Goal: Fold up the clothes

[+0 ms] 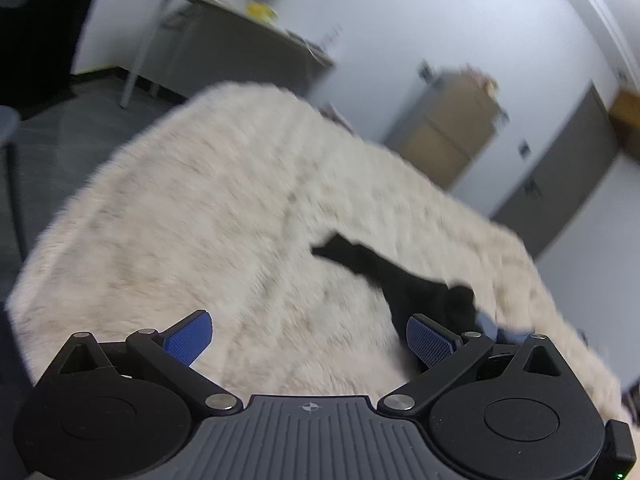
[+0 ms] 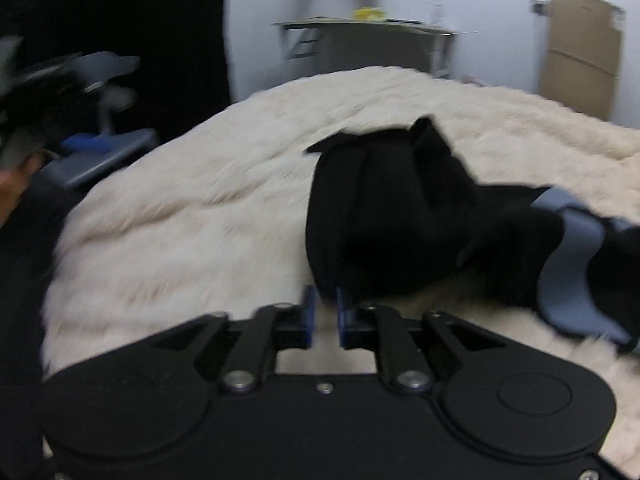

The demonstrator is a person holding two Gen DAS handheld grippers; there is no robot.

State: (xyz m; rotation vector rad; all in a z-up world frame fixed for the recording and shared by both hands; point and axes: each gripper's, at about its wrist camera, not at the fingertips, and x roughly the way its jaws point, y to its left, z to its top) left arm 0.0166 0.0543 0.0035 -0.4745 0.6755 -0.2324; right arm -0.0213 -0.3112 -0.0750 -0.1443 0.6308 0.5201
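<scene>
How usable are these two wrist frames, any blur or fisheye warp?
Left wrist: heavy motion smear over the cream shaggy blanket and grey desk; open left gripper stays sharp; walls bow. Right wrist: milder blur; black garment shows little fold detail; right gripper is shut on its edge; blanket horizon curves.

Each tool, left tool (image 1: 308, 340) and right tool (image 2: 323, 312), has a black body with two round hubs, black linkage arms on silver pivot pins and blue textured fingertips (image 1: 190, 336), the left adding a ribbed grey centre plate with a crosshair mark.
</scene>
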